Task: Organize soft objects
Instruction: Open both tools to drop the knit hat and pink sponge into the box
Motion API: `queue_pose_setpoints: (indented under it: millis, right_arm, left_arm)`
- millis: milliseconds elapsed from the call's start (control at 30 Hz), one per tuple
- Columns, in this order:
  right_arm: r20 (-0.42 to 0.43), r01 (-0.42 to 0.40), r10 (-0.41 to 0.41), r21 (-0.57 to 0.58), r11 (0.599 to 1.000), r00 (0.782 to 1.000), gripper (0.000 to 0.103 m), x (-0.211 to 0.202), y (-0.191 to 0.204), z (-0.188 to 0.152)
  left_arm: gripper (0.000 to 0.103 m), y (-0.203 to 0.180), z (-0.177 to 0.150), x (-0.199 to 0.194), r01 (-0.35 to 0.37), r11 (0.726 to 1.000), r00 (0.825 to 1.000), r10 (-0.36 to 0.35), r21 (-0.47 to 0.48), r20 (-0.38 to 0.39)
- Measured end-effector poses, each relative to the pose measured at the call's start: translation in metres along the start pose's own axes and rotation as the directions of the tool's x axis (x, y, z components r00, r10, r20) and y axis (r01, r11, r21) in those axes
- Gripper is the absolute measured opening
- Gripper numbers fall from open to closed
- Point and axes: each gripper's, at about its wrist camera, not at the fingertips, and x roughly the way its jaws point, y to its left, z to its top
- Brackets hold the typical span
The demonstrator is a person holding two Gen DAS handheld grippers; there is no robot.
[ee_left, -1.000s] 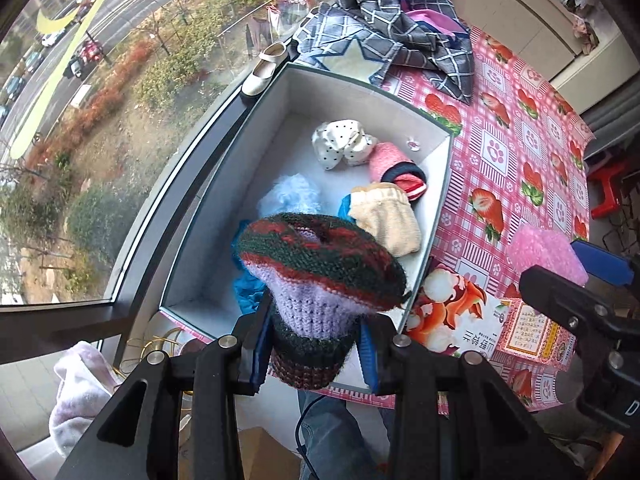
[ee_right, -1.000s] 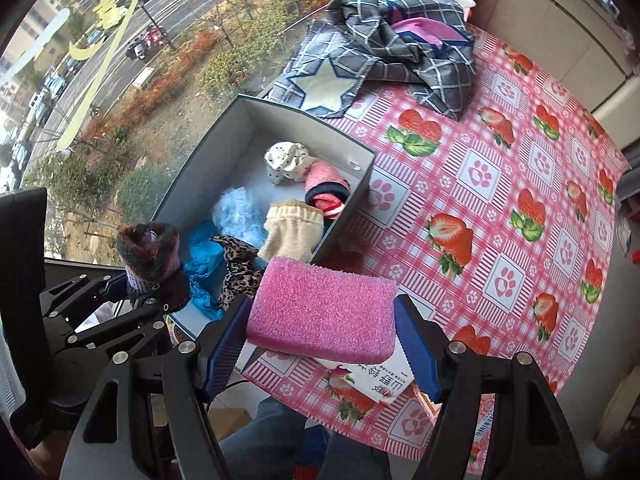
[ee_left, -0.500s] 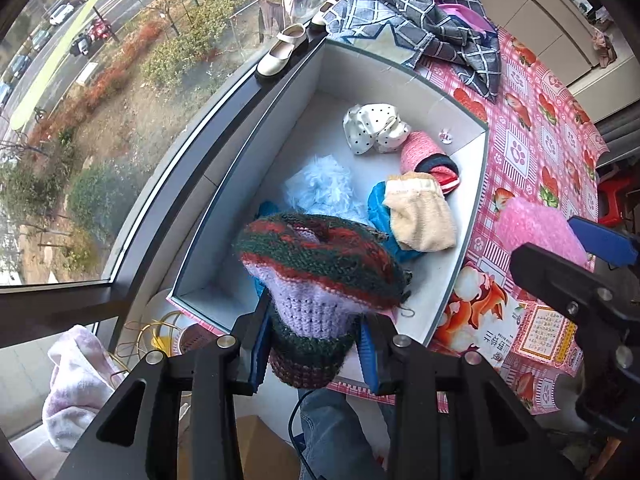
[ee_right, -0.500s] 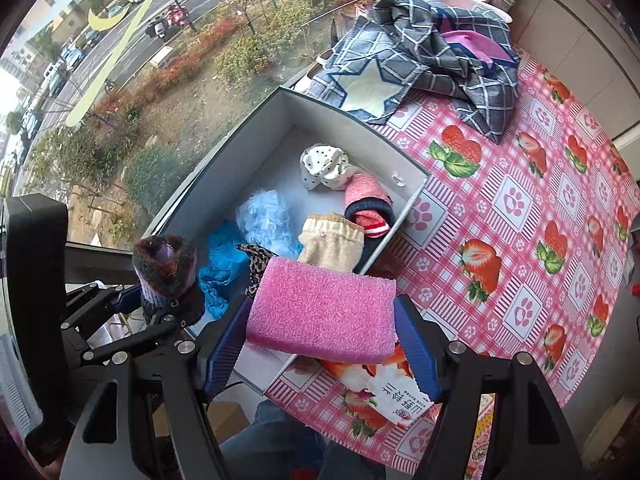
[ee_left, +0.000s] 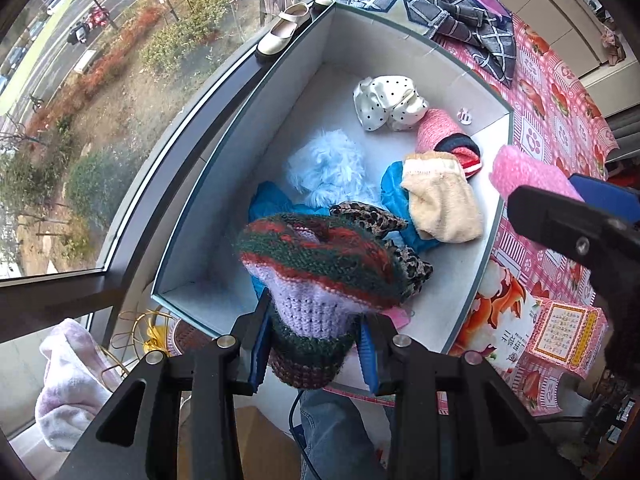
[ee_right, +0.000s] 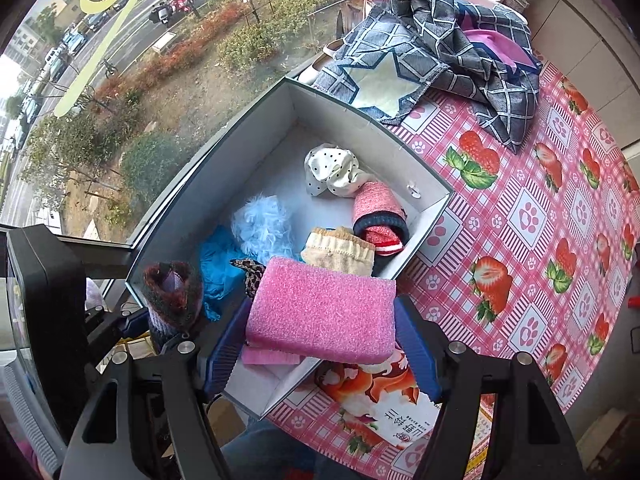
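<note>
A: Entry, left side. My left gripper (ee_left: 316, 344) has its blue pads closed on the knitted hat (ee_left: 320, 276), pinching the lilac and dark green part low down. The hat's long axis runs along the fingers, away from the camera, with the red-and-green rolled brim as the far end. It hangs above the near end of the grey box (ee_left: 404, 36), over the leopard-print cloth (ee_left: 376, 220).

B: And the right?

A: My right gripper (ee_right: 320, 344) is set fairly wide, and its pads press on the two short ends of the pink sponge block (ee_right: 320, 312). The block's long axis lies straight across, from one finger to the other, broad face toward the camera. It sits above the box's near right corner, partly over the rim.

B: Box contents?

A: Along the right wall: cream sock (ee_left: 440, 208), then the pink sock with the dark cuff (ee_left: 444, 140). Toward the far end, a white polka-dot piece (ee_left: 388, 100). In the middle, a pale blue fluffy item (ee_left: 328, 168), touching a bright blue cloth (ee_left: 268, 200). Whether the hat touches the leopard cloth, I cannot tell.

B: The surface?

A: Strawberry tablecloth (ee_right: 540, 208); checked blanket (ee_right: 440, 52) at the far edge, just beyond the box.
</note>
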Motion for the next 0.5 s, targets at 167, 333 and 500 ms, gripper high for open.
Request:
queue_pose_setpoints:
  millis: [167, 333, 500]
  right_arm:
    - [-0.01, 0.0, 0.0, -0.005, 1.0, 1.0, 0.073, 0.007, 0.001, 0.002]
    - [-0.019, 0.006, -0.006, -0.008, 1.0, 1.0, 0.073, 0.011, -0.001, 0.003]
    - [-0.014, -0.003, 0.003, -0.011, 1.0, 1.0, 0.075, 0.009, -0.003, 0.001]
  left_arm:
    - [0.039, -0.001, 0.0, 0.006, -0.002, 1.0, 1.0, 0.002, 0.002, -0.009]
    - [0.045, -0.002, -0.001, 0.005, -0.01, 1.0, 1.0, 0.01, 0.006, 0.017]
    - [0.083, -0.002, -0.001, -0.006, -0.003, 1.0, 0.995, 0.002, 0.008, 0.103]
